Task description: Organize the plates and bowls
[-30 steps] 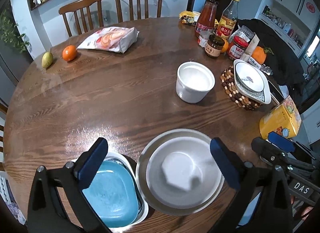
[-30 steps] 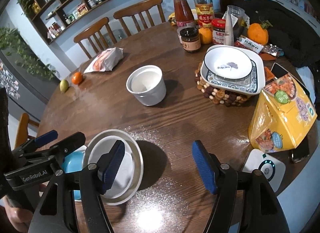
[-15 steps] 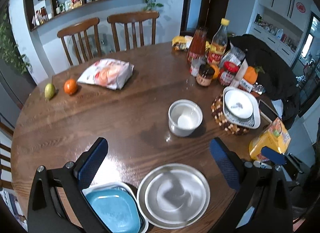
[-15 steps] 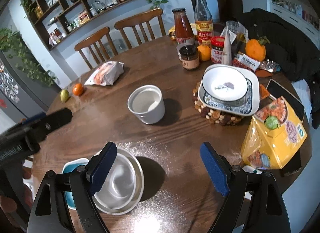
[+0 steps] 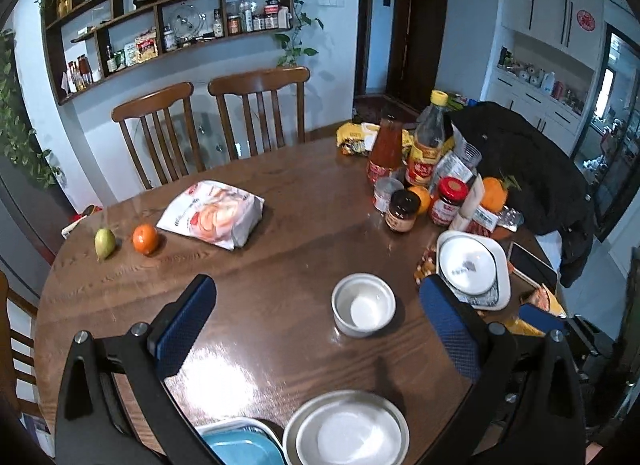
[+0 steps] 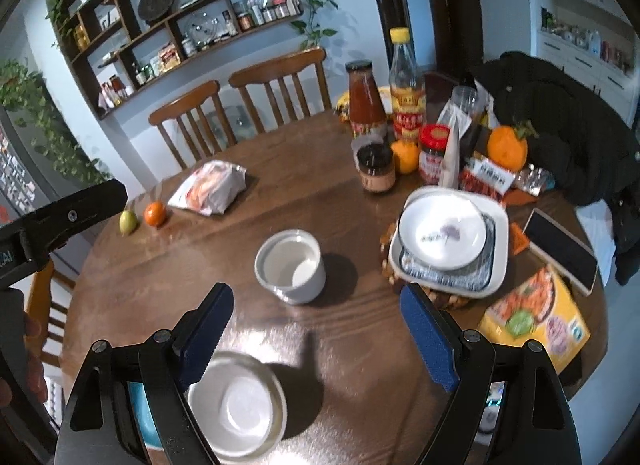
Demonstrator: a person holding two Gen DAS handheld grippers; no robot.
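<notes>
A round metal plate (image 5: 346, 431) with a white dish in it lies at the table's near edge, beside a blue square dish (image 5: 240, 447) in a white tray. A white deep bowl (image 5: 363, 309) stands mid-table. A white round bowl (image 5: 466, 264) sits stacked on square plates (image 5: 498, 297) on a beaded trivet at the right. My left gripper (image 5: 316, 329) is open and empty, high above the table. My right gripper (image 6: 318, 335) is open and empty, above the metal plate (image 6: 236, 411) and short of the white deep bowl (image 6: 290, 265). The stacked bowl (image 6: 442, 229) is at its right.
Bottles and jars (image 5: 416, 177), oranges (image 5: 494, 193) and a black coat (image 5: 532, 169) crowd the far right. A snack bag (image 5: 212, 217), an orange (image 5: 145, 239) and a pear (image 5: 105, 243) lie far left. A yellow box (image 6: 536, 321) and a phone (image 6: 562, 249) lie right. Two chairs (image 5: 224, 121) stand behind.
Both grippers have risen and pulled back from the table, so the dishes look smaller and lower in view. Both stay open and empty. No dish has moved.
</notes>
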